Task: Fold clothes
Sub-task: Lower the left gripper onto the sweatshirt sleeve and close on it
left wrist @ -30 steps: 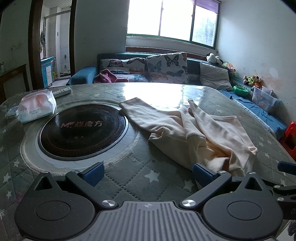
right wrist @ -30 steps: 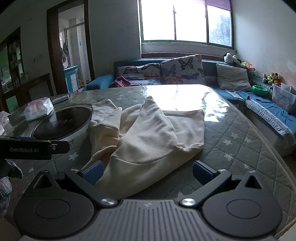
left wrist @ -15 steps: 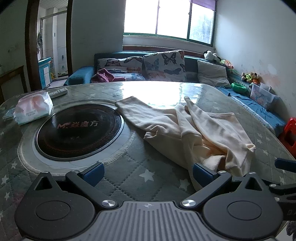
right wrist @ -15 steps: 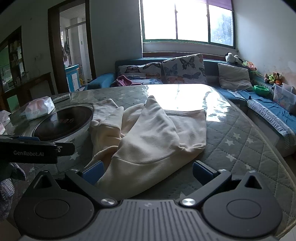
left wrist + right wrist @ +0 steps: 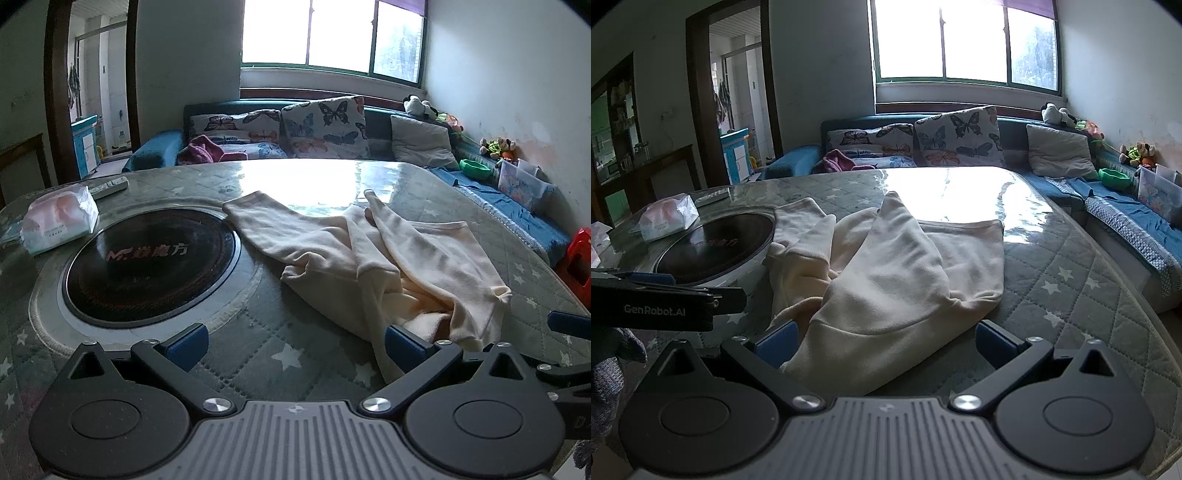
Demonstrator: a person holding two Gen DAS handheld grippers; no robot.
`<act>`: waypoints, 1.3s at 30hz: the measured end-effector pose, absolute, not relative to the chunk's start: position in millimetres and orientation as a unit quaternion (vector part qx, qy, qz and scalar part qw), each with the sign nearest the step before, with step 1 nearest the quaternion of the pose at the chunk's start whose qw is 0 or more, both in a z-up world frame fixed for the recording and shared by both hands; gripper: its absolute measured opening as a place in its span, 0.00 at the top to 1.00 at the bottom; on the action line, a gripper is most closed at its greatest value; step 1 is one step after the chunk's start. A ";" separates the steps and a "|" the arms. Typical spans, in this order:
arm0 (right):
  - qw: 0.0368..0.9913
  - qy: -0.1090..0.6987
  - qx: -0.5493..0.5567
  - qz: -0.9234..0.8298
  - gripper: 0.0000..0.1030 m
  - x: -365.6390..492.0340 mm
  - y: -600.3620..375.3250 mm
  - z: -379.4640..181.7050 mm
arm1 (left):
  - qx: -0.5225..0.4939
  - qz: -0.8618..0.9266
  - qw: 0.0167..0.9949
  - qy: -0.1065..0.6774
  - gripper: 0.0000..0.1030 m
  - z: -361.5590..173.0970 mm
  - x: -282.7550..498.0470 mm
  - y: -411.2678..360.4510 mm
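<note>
Since a second ago both cameras have eased a little nearer the table, so the cream garment [image 5: 373, 266] fills slightly more of each view; the garment itself lies as it did.

One garment is on the table [image 5: 280, 332], a cream sweatshirt, rumpled and partly doubled over itself. It lies to the right of the one round black hotplate [image 5: 147, 262] set into the tabletop, and one sleeve [image 5: 266, 221] reaches out to touch the plate's pale rim. In the right wrist view its ribbed hem [image 5: 871, 332] lies nearest the camera.

The left gripper [image 5: 295, 345] has its two blue-tipped fingers spread wide and holds nothing; its right fingertip sits just at the garment's near edge, though whether it touches the cloth is not clear. The right gripper [image 5: 886, 345] is likewise spread wide and empty, with the hem lying between its two fingers; contact there cannot be judged either.

One pack of tissues [image 5: 59, 221] stands at the far left of the table, and one remote control [image 5: 110, 186] lies just behind it. Behind the table runs a sofa [image 5: 798, 158] with two butterfly cushions and one grey cushion [image 5: 1056, 151].
</note>
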State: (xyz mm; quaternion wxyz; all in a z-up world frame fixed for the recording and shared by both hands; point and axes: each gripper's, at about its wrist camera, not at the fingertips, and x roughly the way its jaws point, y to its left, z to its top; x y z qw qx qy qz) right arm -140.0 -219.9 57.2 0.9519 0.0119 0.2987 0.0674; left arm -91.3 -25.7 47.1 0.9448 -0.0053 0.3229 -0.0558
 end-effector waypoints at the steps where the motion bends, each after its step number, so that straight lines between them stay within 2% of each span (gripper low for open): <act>1: 0.952 0.299 0.011 0.068 0.00 -138.9 -219.8 57.3 | -0.005 -0.056 0.945 0.322 0.00 47.5 -90.2 -26.1; 13: 0.949 0.306 0.011 0.070 0.00 -121.6 -223.4 56.3 | 0.001 -0.070 0.948 0.310 0.03 53.0 -67.8 -33.0; 19: 0.948 0.309 0.009 0.073 0.00 -112.7 -225.1 56.5 | 0.002 -0.085 0.948 0.308 0.16 57.2 -51.5 -38.5; 24: 0.947 0.311 0.010 0.072 0.00 -106.5 -227.3 56.2 | 0.007 -0.107 0.946 0.306 0.36 59.7 -32.5 -46.2; 26: 0.947 0.313 0.012 0.073 0.00 -103.8 -228.3 55.8 | 0.008 -0.118 0.945 0.305 0.41 60.9 -24.0 -49.8; 37: 0.944 0.319 0.012 0.076 0.00 -89.1 -232.4 53.9 | 0.025 -0.139 0.931 0.337 0.43 47.2 23.4 -69.9; 39: 0.944 0.320 0.013 0.075 0.00 -87.2 -233.2 53.1 | 0.031 -0.148 0.928 0.341 0.60 42.4 27.3 -71.9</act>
